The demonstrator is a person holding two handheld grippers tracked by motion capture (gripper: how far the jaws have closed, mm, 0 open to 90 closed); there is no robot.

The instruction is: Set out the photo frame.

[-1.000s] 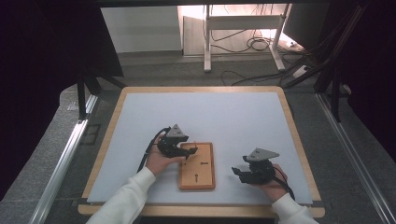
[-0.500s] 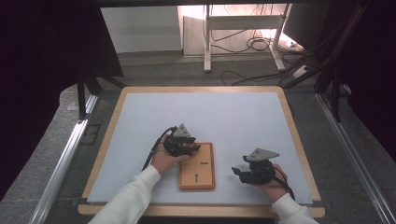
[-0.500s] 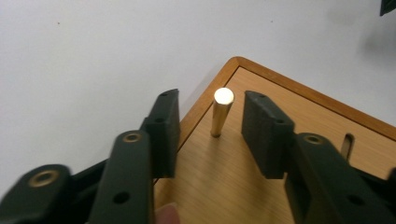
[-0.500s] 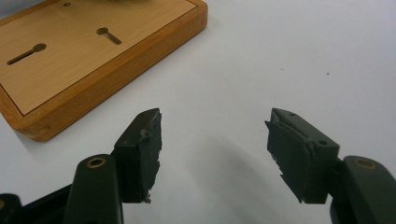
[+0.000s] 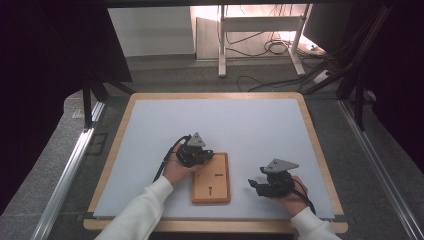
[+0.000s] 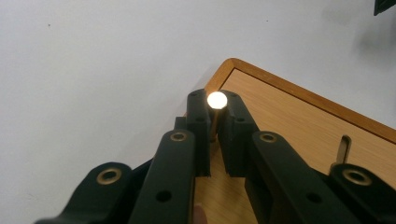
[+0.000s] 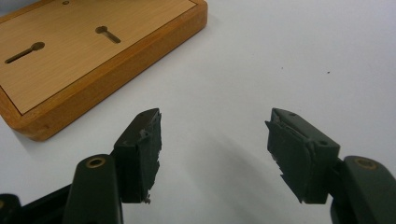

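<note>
Two tools: left tool [image 6: 213,122] has just been closing, now pinches brass pin [image 6: 216,101] over wooden board [image 5: 211,178] corner; right tool [image 7: 212,154] gapes, empty. Risk: thin pin twists, slips from pads.

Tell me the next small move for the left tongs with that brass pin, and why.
Probably lift the left tongs straight up a little. Their jaws have just been closing, and they now pinch the shaft of the brass pin at the wooden board's corner. The pin stands upright, so a straight lift should free it without bending. The right tongs wait open on the white mat.
</note>
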